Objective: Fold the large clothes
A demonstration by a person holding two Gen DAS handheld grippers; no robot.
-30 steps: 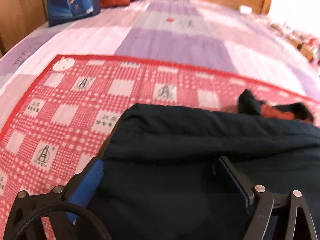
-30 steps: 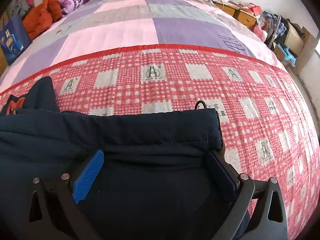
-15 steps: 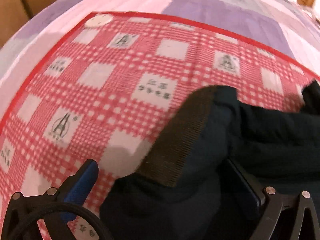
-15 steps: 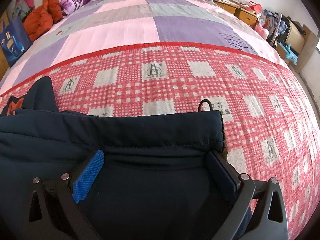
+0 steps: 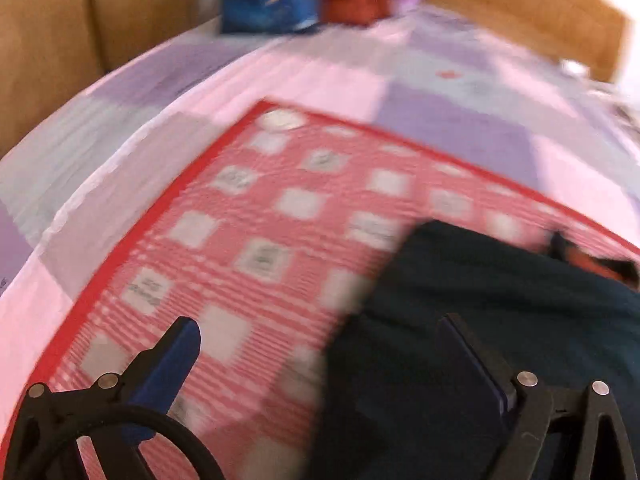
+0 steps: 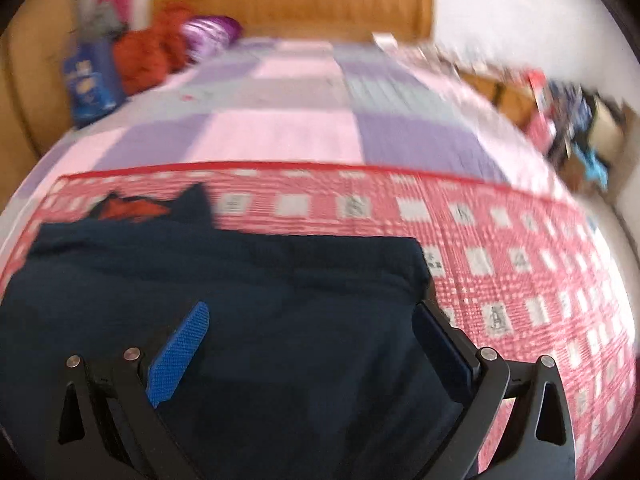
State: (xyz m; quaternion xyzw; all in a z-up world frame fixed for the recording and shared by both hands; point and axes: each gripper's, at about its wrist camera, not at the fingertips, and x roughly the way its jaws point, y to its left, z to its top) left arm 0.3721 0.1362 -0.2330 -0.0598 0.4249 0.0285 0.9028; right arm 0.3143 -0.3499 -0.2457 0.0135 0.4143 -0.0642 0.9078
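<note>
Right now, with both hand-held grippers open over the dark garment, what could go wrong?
1. The left hand-held gripper straddles the dark garment edge; closing could also pinch the red checked blanket.
2. Both views are motion-blurred; a fast regrasp might miss.
3. The right hand-held gripper sits near the corner, so fabric could slip out.

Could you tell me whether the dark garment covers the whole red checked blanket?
No, the dark garment leaves much of the red checked blanket bare.
</note>
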